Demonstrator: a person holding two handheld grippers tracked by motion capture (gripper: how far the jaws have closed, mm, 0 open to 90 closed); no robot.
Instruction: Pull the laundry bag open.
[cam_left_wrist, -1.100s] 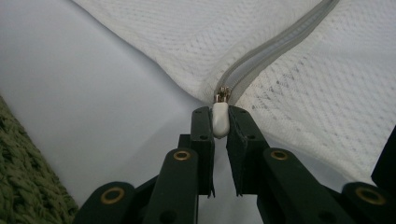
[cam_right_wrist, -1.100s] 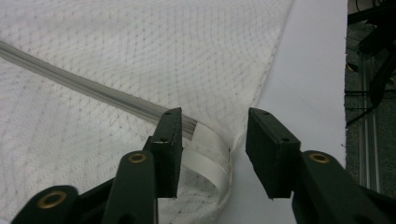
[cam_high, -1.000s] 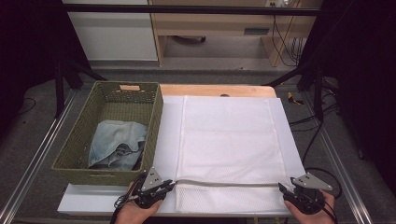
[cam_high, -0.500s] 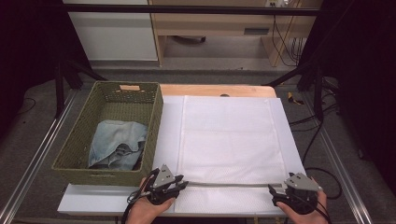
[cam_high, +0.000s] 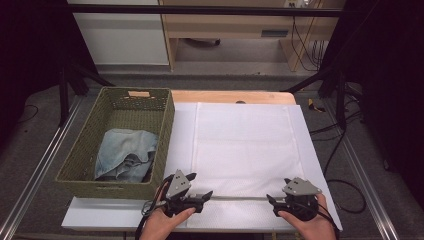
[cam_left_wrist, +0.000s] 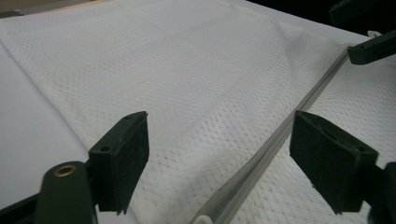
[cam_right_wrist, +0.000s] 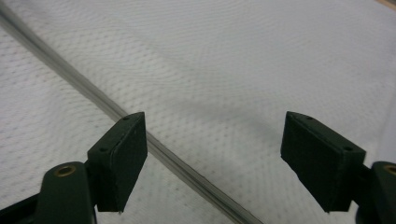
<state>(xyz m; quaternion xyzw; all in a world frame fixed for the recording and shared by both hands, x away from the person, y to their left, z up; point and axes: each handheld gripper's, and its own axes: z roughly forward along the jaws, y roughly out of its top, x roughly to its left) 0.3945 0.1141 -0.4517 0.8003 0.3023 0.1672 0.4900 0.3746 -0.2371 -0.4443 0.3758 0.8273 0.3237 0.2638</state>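
Note:
A white mesh cloth (cam_high: 242, 145) lies flat on a white board (cam_high: 182, 130), with a grey strip (cam_high: 240, 198) running across it near the front edge. My left gripper (cam_high: 209, 194) points right at the strip's left end. Its jaws have just been opening and stand open above the cloth (cam_left_wrist: 187, 70); the strip (cam_left_wrist: 299, 107) runs below them, untouched. My right gripper (cam_high: 270, 199) points left at the strip's other end. Its jaws have just swung wide, then eased in slightly; they are open over the cloth (cam_right_wrist: 233, 56), and the strip (cam_right_wrist: 93, 95) passes under one pad.
A woven green basket (cam_high: 167, 135) stands left of the board with a blue denim garment (cam_high: 125, 152) inside. A wooden tabletop edge (cam_high: 230, 96) shows behind the board. Metal rails run along both sides, and cables lie on the floor at the right.
Both grippers held the strip's ends, wider apart and slightly raised. They have since let go, opened their jaws, and moved inward toward each other; the strip now lies flat.

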